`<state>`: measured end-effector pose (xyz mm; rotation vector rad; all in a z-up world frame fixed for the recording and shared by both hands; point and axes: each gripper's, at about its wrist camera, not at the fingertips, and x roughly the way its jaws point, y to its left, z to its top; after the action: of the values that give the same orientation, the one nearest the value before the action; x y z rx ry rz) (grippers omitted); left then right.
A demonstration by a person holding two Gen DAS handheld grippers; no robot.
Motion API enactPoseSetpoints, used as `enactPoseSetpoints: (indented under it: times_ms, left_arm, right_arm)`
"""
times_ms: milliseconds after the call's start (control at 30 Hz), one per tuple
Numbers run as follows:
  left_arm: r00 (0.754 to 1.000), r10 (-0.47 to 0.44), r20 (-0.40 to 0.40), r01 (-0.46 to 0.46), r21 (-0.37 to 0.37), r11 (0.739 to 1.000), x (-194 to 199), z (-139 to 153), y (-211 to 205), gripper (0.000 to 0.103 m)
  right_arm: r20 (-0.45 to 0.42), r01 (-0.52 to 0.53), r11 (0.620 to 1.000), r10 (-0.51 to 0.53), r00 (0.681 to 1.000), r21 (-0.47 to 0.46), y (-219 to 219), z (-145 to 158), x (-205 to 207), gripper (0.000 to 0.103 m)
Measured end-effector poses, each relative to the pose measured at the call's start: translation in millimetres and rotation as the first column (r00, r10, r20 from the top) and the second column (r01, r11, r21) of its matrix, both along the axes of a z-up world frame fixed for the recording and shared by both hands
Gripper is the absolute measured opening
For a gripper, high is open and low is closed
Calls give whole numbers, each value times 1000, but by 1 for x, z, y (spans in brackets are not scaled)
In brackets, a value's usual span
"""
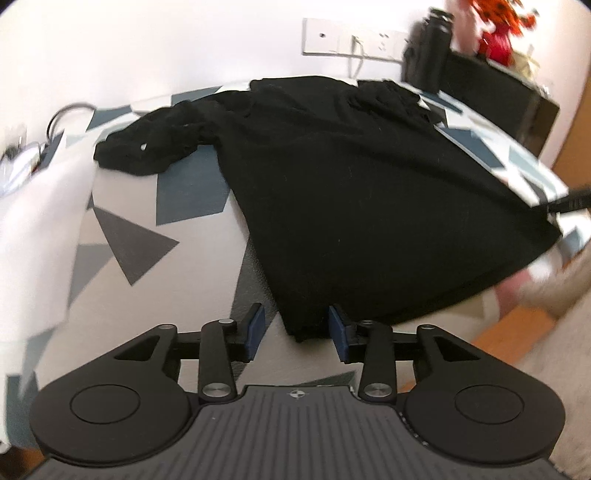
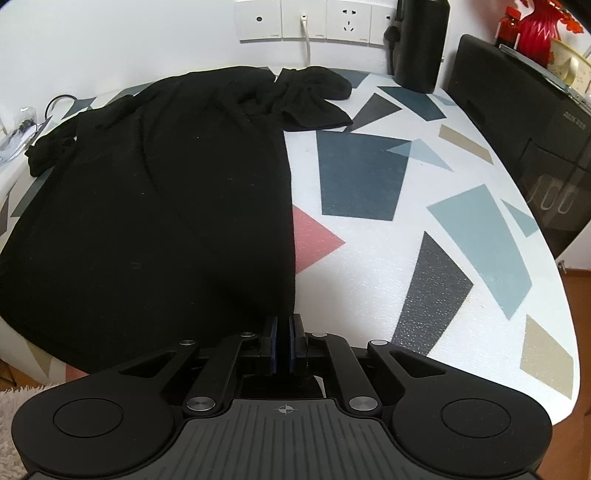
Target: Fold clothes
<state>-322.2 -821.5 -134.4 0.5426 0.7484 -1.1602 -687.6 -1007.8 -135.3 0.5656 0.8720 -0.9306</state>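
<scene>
White, with grey, blue and pink angular patches, the surface [image 2: 369,229] carries a black garment [image 2: 155,206] spread over it. At the near edge the right gripper [image 2: 283,345] has its jaws clenched, pads almost meeting, right at the garment's near right corner; dark cloth shows at the pads, though whether it is truly pinched between them cannot be told. The left gripper [image 1: 296,332] has its jaws released, blue pads well apart, and the garment's near left corner lies in the gap between them (touching neither pad, as far as the blurred view shows). From those two corners the garment runs toward the far edge, its right side a straight line. One sleeve [image 2: 314,99] lies bunched near the far edge, to the right of the body; the other sleeve [image 1: 147,147] lies crumpled beyond the body's left side. A white cloth [image 1: 40,229] covers the left edge. Behind the far edge, wall sockets [image 2: 317,20] hold a white cable, with a dark cylinder [image 2: 421,44] at the far right corner and a black appliance [image 2: 524,122] beside the right edge.
</scene>
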Motion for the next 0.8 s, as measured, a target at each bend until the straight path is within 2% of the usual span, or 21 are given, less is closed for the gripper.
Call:
enactPoseSetpoints:
  times_ms: [67,267,333,467,800]
  left_arm:
    - [1000,-2,21,2,3,1000,-2,0,-1,52]
    - [998,19,59,-20,17,1000,-5,-4,6,53]
    - [997,41,66,-42,16,999,-4,-5,10,59]
    - [994,101,31,-101,1,995,6,-6,14,59]
    - [993,122,6,-121,-70,990,1,-2,2,63]
  right_arm:
    - [8,3,1000,-3,1000,6,-1,0,-1,6]
    - [7,-1,1000,1,1000,3,1,1,0,6]
    - [8,-1,1000,0,1000,5,1,1,0,6]
    - [6,-5,1000,5,1000,5,0,1,0,6]
    - [8,-1,1000,1,1000,3,1,0,0,7]
